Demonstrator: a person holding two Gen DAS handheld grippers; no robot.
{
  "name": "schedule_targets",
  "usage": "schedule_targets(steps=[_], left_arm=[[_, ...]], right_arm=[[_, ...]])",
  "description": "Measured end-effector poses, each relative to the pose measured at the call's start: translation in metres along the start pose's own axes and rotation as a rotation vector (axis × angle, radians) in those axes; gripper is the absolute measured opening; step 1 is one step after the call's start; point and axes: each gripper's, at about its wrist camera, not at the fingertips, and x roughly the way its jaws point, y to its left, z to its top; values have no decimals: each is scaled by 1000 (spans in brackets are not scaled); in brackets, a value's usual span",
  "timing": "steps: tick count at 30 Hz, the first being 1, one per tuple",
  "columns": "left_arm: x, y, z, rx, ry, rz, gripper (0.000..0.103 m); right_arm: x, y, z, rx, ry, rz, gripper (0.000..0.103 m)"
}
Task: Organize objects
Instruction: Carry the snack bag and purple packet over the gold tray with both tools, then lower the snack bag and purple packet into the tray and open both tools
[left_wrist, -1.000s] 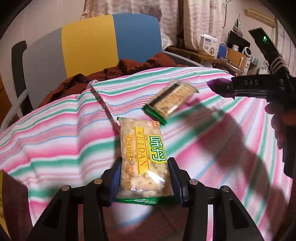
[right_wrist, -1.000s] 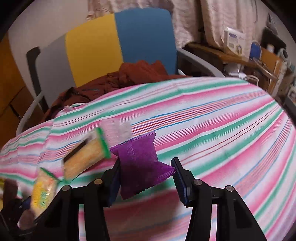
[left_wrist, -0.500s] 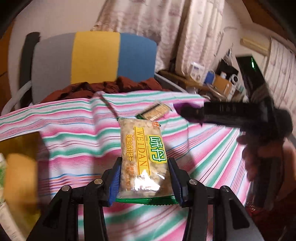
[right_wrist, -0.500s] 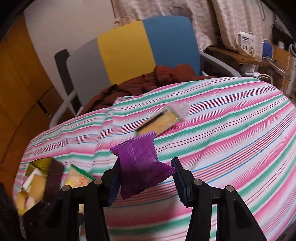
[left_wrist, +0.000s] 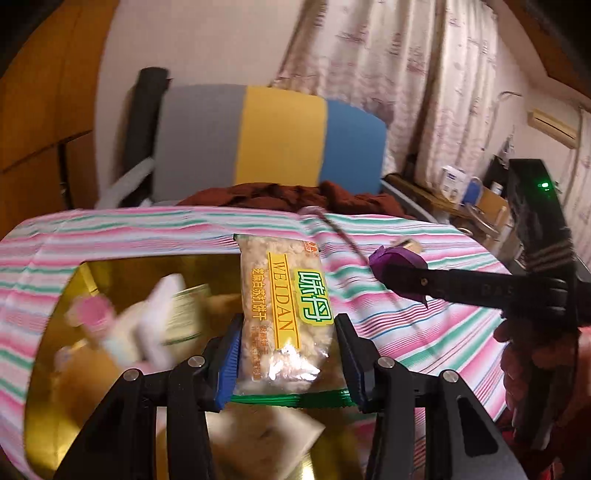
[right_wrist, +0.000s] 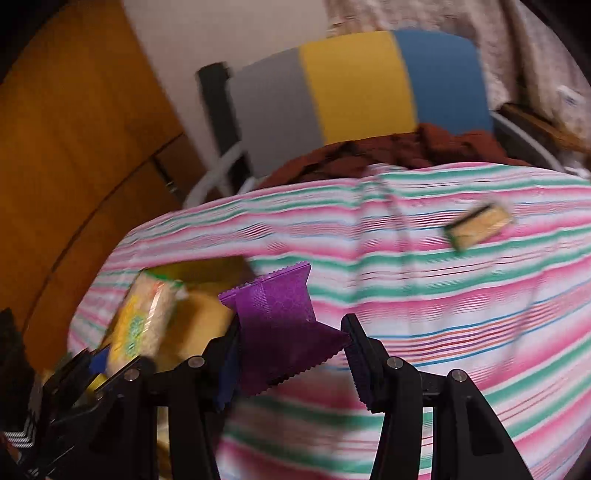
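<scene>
Behind the striped tablecloth (left_wrist: 155, 236) stands a chair (left_wrist: 280, 136) banded grey, yellow and blue, a rust-brown garment (left_wrist: 295, 195) heaped on it, pale patterned curtains (left_wrist: 424, 85) beyond.

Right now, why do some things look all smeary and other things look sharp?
Left wrist view: the cracker packet in the left gripper is sharp; the yellow box beside it smears. Right wrist view: the purple packet in the right gripper is sharp; the striped cloth and loose snack blur.
</scene>
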Motion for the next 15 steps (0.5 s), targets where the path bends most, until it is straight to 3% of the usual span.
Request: schedule_targets(steps=[7,15], left_arm=[[-14,40,-28,-64,36,34,48],[-18,51,-51,-50,88,34,48]], right_arm=[[35,74,-13,-103,58,61,52],[70,107,-6,-138,88,35,52]])
